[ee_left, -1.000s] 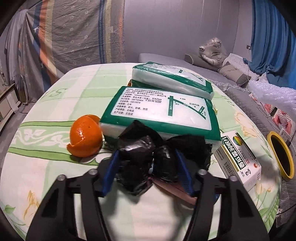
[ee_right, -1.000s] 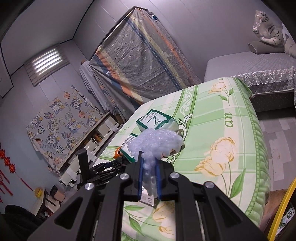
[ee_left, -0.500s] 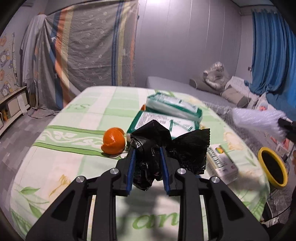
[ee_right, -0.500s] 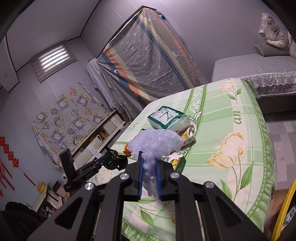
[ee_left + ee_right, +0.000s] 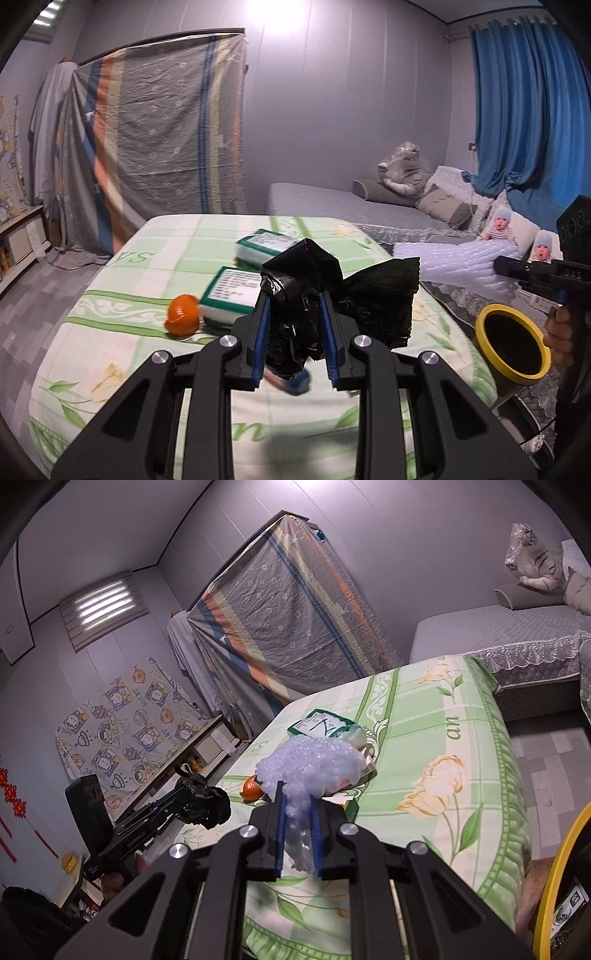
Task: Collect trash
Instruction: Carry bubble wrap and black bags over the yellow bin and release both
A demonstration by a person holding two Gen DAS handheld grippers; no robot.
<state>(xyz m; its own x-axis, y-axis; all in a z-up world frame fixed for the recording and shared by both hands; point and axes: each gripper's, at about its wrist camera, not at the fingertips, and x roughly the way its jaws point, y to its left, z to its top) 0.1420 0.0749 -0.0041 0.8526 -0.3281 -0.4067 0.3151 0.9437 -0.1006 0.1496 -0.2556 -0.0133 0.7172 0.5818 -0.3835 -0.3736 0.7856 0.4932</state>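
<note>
My left gripper (image 5: 293,306) is shut on a crumpled black plastic bag (image 5: 354,295), held in the air above the green floral table (image 5: 147,266). The same bag (image 5: 205,805) shows at the left of the right wrist view. My right gripper (image 5: 297,801) is shut on a wad of bubble wrap (image 5: 310,764), which also shows at the right of the left wrist view as bubble wrap (image 5: 454,264). A yellow-rimmed bin (image 5: 511,345) stands beside the table on the right. An orange peel (image 5: 183,314) lies on the table.
Two green-and-white tissue packs (image 5: 232,291) (image 5: 266,245) lie on the table behind the bag. A small blue thing (image 5: 297,384) lies below my left fingers. A grey bed (image 5: 351,206) with pillows sits beyond, and a person's hand (image 5: 563,332) holds the right gripper.
My left gripper closed on the black bag and lifted it up and back off the table. The right gripper with the bubble wrap drifted slightly; the bin came into clearer view.
</note>
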